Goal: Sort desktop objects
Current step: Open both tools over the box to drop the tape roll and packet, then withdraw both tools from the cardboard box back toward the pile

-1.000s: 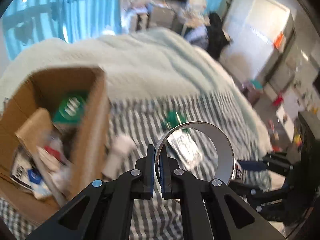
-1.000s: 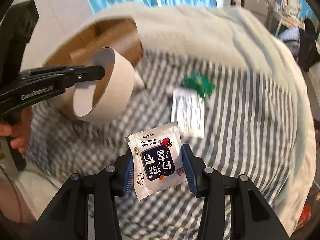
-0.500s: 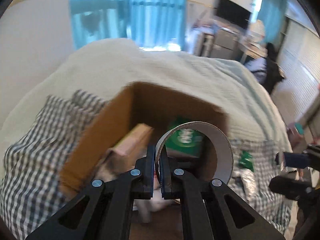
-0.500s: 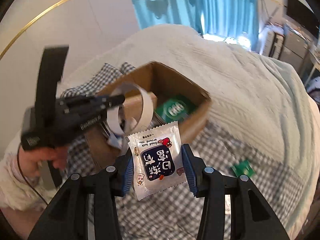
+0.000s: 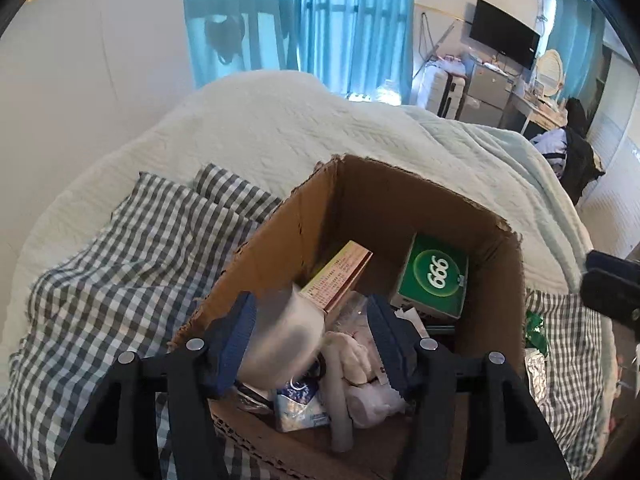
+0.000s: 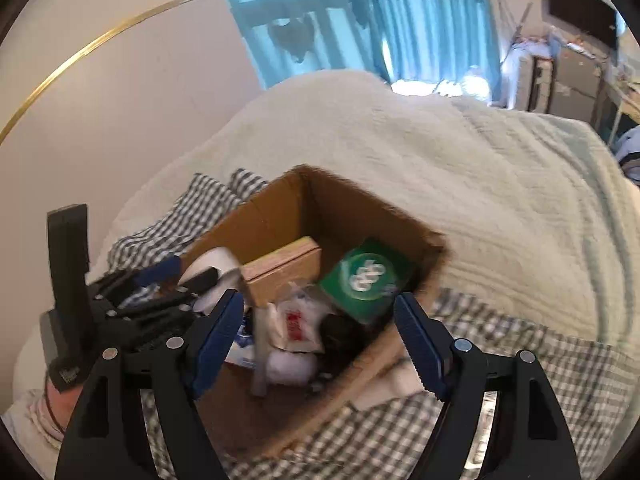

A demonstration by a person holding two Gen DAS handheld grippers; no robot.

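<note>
Both grippers are held above the open cardboard box (image 5: 508,280), pointing down into it. The left gripper (image 5: 308,336) has just been opening; the tape roll (image 5: 280,340), blurred, is seen between its spread pads, seemingly released. The right gripper (image 6: 320,340) has also just been opening, and nothing is seen between its fingers. The snack packet cannot be picked out among the box's contents.
</note>
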